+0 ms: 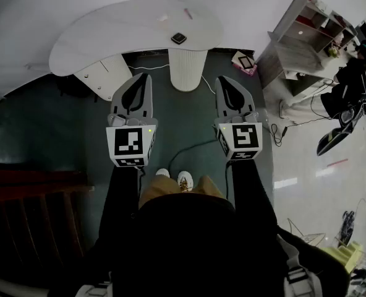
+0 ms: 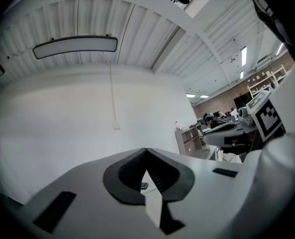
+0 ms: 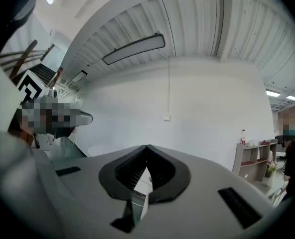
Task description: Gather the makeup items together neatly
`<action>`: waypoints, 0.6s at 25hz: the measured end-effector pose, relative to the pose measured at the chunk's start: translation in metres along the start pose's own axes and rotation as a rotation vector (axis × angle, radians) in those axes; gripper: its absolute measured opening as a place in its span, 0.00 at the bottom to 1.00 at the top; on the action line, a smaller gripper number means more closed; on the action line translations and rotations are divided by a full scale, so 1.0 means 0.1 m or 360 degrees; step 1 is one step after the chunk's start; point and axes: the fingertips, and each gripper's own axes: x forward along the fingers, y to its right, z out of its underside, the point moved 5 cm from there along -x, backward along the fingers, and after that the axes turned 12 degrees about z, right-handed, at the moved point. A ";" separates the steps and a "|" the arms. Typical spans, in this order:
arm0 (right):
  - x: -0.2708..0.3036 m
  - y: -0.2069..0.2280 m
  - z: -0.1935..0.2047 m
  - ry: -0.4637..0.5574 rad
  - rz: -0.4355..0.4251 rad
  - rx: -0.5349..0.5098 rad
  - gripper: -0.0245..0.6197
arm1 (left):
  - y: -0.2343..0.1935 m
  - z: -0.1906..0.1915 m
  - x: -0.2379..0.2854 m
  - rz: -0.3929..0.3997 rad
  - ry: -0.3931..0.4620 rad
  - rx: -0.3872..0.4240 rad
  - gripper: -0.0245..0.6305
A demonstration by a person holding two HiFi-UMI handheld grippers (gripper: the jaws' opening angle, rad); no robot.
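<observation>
A white curved table (image 1: 115, 33) stands ahead of me. On it lie a small black square case (image 1: 178, 38), a thin pink item (image 1: 188, 13) and a small pale item (image 1: 163, 18). My left gripper (image 1: 143, 76) is held level in the air short of the table's near edge, with its jaws shut and nothing between them. My right gripper (image 1: 225, 79) hangs beside it, also shut and empty. In the left gripper view the fingertips of the left gripper (image 2: 146, 150) meet, and the black case (image 2: 144, 185) shows small through the gap below them. The right gripper view shows the right gripper (image 3: 147, 147) with its tips touching.
The table rests on a white ribbed pedestal (image 1: 188, 70), with a white drawer unit (image 1: 102, 73) under its left side. A pink box (image 1: 245, 62) and cables (image 1: 189, 147) lie on the floor. Grey shelving (image 1: 306, 36) stands at the right. A dark staircase (image 1: 28, 203) is at the left.
</observation>
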 end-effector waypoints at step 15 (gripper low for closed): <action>-0.04 0.06 0.02 0.0069 -0.0025 -0.0078 0.08 | 0.07 0.04 0.10 -0.0006 -0.0032 0.0022 0.06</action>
